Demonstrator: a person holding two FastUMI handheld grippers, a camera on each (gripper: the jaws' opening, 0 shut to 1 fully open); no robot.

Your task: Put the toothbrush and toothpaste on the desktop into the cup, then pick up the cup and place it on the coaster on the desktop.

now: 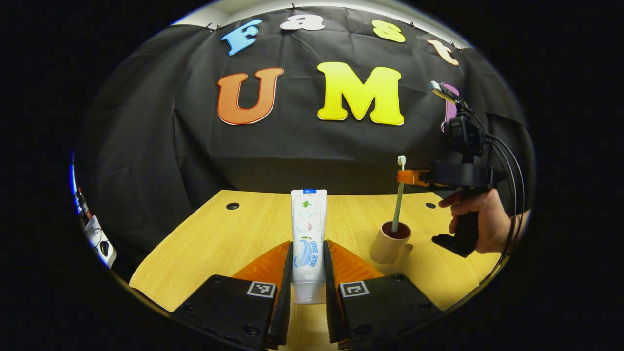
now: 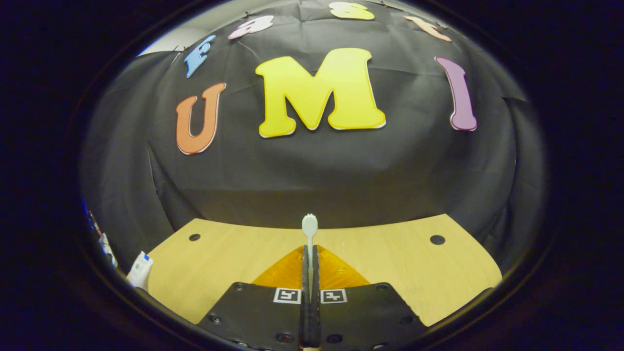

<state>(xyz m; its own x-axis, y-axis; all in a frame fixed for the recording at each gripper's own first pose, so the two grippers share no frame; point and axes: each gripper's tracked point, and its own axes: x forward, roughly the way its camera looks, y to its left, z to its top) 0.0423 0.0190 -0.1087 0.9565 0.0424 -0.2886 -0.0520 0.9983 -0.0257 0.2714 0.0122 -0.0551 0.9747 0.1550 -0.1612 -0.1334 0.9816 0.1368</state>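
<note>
Toothpaste (image 1: 308,239) stands upright, clamped in the left tongs (image 1: 308,273) over the bench's (image 1: 219,234) near edge; rightward, the cup (image 1: 389,242) holds the toothbrush's (image 1: 398,200) lower end, gripped vertically by the right tongs (image 2: 310,263).

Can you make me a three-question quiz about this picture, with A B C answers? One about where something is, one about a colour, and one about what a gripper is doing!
1. Where is the toothbrush's lower end?
A. Inside the cup
B. Flat on the desktop
C. On the floor

2. What colour is the desktop?
A. Blue
B. Light wood
C. Black

3. What is the left gripper doing?
A. Hanging open
B. Squeezing the cup
C. Holding the toothpaste upright

Answers:
1 A, the handle dips below the cup's rim while the right gripper pinches it.
2 B, pale wood grain shows.
3 C, both fingers press the tube's sides.
</note>
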